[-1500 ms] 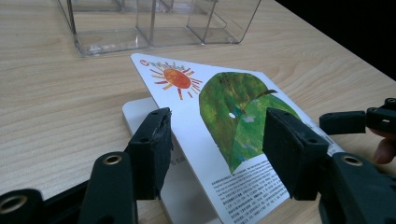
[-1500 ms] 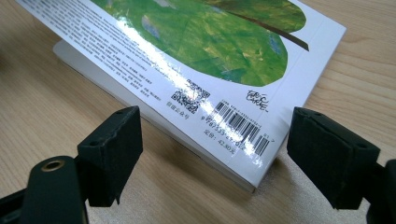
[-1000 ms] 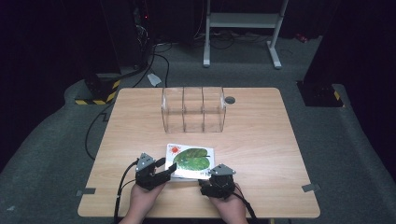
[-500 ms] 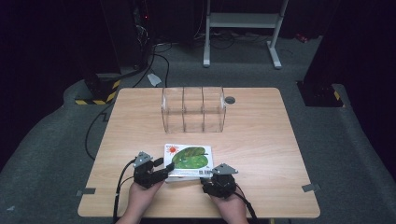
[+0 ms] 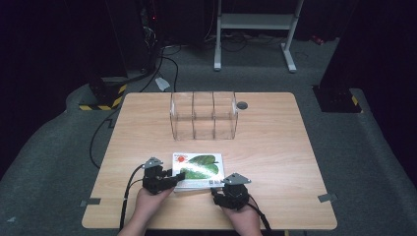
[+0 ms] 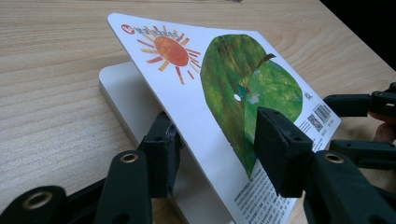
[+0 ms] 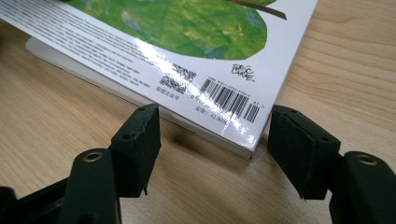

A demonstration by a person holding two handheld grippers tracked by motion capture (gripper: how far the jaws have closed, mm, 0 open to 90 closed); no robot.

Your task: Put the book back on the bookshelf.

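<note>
On the near part of the wooden table, in front of you, lies the book, with a red sun and a big green leaf on its cover. On the left, your left gripper comes to the left edge of the book. In the left gripper view, the cover is lifted and tilted up from the white pages under it, and it stands between the two black jaws: one jaw is under the cover, the other over the green leaf. These jaws have just been closing on the cover, but I cannot tell if both pads already press it.

More to the right, your right gripper is at the near right corner of the book, where the barcode is printed. Its jaws stand apart, one on each side of this corner, and they grasp nothing.

Farther from you, near the far edge of the table, stands a clear rack with three compartments, well apart from the book.
</note>
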